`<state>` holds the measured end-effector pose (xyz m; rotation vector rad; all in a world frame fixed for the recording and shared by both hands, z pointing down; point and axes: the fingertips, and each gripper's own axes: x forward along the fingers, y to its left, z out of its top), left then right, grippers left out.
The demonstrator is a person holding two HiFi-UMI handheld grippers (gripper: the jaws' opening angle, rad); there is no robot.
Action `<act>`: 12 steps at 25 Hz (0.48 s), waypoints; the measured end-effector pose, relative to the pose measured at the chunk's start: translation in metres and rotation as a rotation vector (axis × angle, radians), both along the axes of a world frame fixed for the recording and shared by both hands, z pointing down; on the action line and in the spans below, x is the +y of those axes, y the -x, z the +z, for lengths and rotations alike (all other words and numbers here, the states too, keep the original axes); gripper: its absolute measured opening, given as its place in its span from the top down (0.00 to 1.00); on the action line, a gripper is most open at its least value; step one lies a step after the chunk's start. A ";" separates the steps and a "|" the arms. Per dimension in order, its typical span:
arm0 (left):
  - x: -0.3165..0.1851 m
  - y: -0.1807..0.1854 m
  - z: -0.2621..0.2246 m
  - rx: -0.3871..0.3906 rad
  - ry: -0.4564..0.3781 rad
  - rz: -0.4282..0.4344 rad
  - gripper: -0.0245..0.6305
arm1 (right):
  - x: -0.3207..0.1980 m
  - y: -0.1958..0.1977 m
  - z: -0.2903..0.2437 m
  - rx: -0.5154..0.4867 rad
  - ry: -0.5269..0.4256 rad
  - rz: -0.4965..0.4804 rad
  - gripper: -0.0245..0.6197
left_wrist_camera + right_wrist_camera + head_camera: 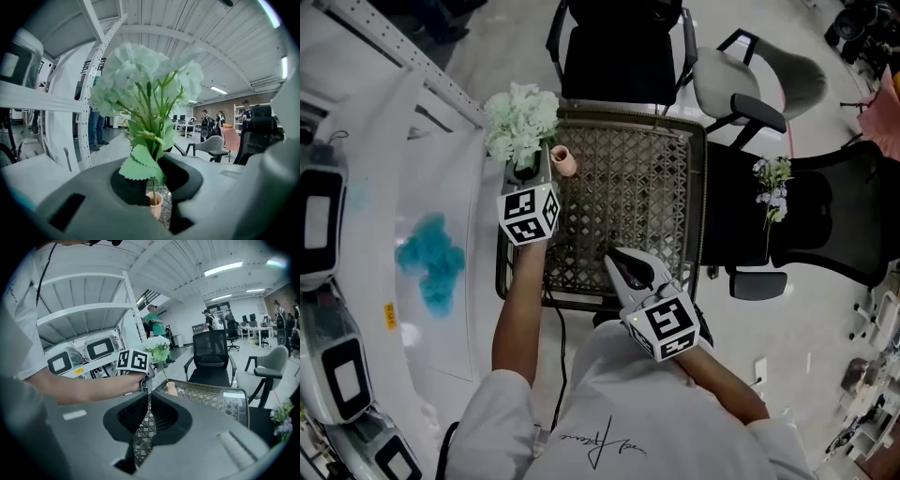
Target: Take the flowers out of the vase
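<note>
The left gripper [154, 174] is pinched on the flowers [145, 89] low down, where the serrated leaves crowd the stem, and the stem's foot sits inside the small pink vase [562, 160] at the far left corner of the lattice table [675, 169]. The right gripper [149, 401] hangs over the table's near edge with its jaws pressed together on nothing, well apart from the vase, so nothing steadies the vase. The likely trouble is that the light vase rides up with the stem or tips over, and from that corner it could roll off the table. A second risk is the grip: if the pads bear mostly on leaf rather than stem, the bunch may slip or a leaf may tear. The flowers' long axis runs along the stem, close to upright, with the pale green bloom pointing up and the cut end down, leaning left and away from the vase mouth, so a pull along that lean looks safest.
</note>
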<state>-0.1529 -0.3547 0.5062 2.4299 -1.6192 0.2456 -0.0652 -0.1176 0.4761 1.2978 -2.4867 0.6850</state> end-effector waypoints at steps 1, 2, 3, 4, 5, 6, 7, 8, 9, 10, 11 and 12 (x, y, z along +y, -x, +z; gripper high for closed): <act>0.000 0.001 -0.001 0.003 -0.001 -0.004 0.89 | 0.000 0.000 -0.001 0.000 -0.002 -0.001 0.93; -0.001 0.002 -0.002 0.007 -0.002 -0.008 0.89 | 0.000 0.001 -0.002 0.001 -0.004 -0.002 0.93; -0.001 0.003 -0.004 0.008 -0.003 -0.012 0.89 | 0.001 0.001 -0.003 0.001 -0.004 -0.003 0.93; -0.001 0.004 -0.005 0.007 -0.005 -0.015 0.89 | 0.001 0.001 -0.003 0.001 -0.005 -0.003 0.93; -0.002 0.005 -0.006 0.003 -0.009 -0.019 0.89 | 0.002 0.001 -0.004 0.002 -0.006 -0.003 0.93; -0.003 0.007 -0.008 -0.002 -0.015 -0.024 0.89 | 0.002 0.001 -0.004 0.001 -0.008 -0.002 0.93; -0.005 0.009 -0.011 -0.004 -0.022 -0.029 0.89 | 0.003 0.001 -0.005 0.001 -0.009 -0.001 0.93; -0.007 0.011 -0.014 -0.002 -0.027 -0.033 0.89 | 0.003 0.001 -0.005 0.001 -0.011 0.000 0.93; -0.009 0.012 -0.016 0.003 -0.029 -0.037 0.89 | 0.003 0.000 -0.005 0.001 -0.012 0.001 0.93; -0.010 0.013 -0.018 0.008 -0.031 -0.039 0.89 | 0.002 0.000 -0.005 0.001 -0.013 0.002 0.93; -0.010 0.014 -0.019 0.011 -0.031 -0.040 0.89 | 0.002 -0.001 -0.005 0.001 -0.015 0.004 0.93; -0.010 0.015 -0.019 0.012 -0.031 -0.039 0.89 | 0.002 -0.001 -0.006 0.001 -0.016 0.005 0.93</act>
